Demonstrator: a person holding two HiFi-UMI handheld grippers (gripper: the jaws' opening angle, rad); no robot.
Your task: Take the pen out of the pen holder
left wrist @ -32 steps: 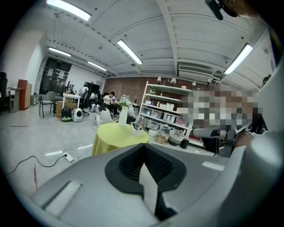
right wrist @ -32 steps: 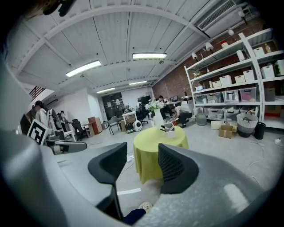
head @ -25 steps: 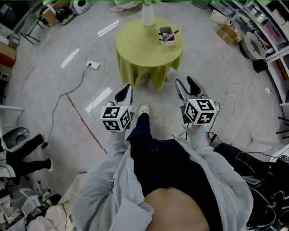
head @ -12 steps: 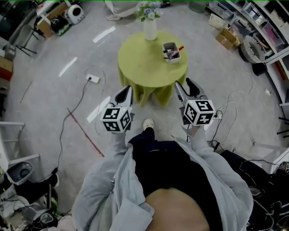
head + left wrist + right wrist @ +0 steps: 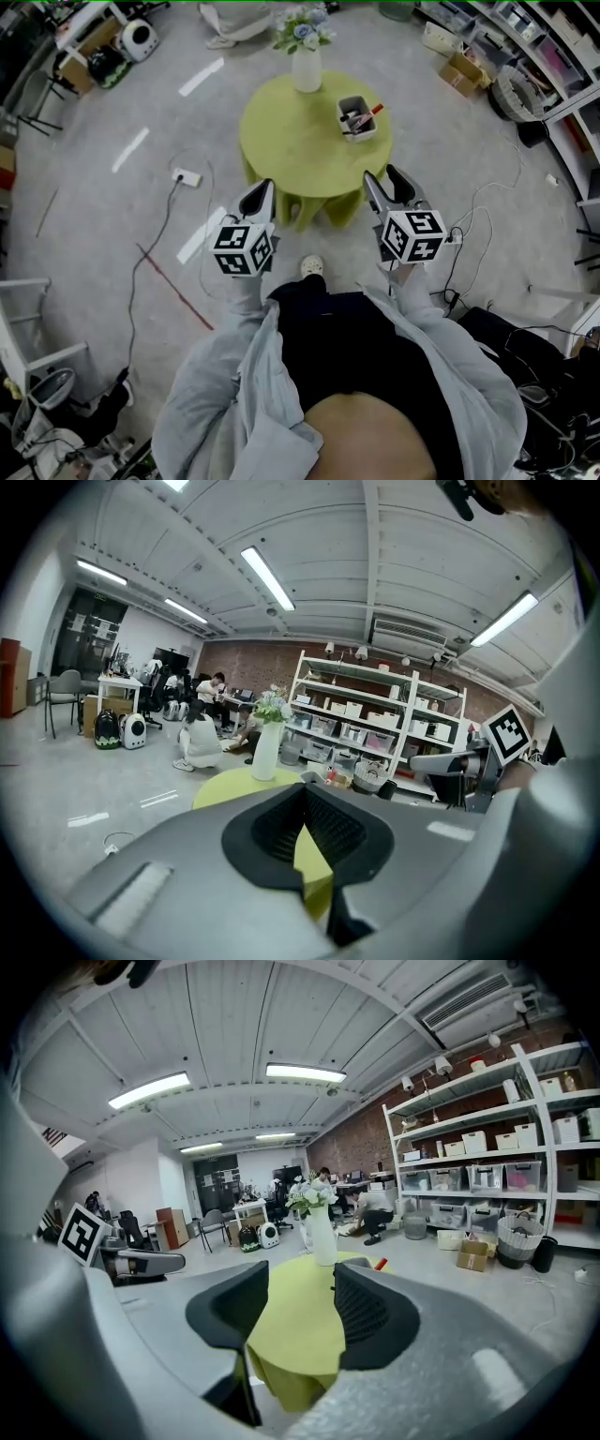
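Our right gripper (image 5: 382,175) holds its fingers apart and empty, readied, we judge, for the red pen (image 5: 374,110) in the grey box pen holder (image 5: 356,120) at 2 o'clock on the round yellow-green surface (image 5: 291,141). Our left gripper (image 5: 265,184) is idle, its fingers closed.

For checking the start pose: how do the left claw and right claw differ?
The left claw has its jaws together; the right claw has them apart. The left claw faces the table at its left, the right claw nearer the pen holder. Both are empty and short of the table.

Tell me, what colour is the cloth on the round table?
Yellow-green, plain with no pattern. The tablecloth shows best in the head view.
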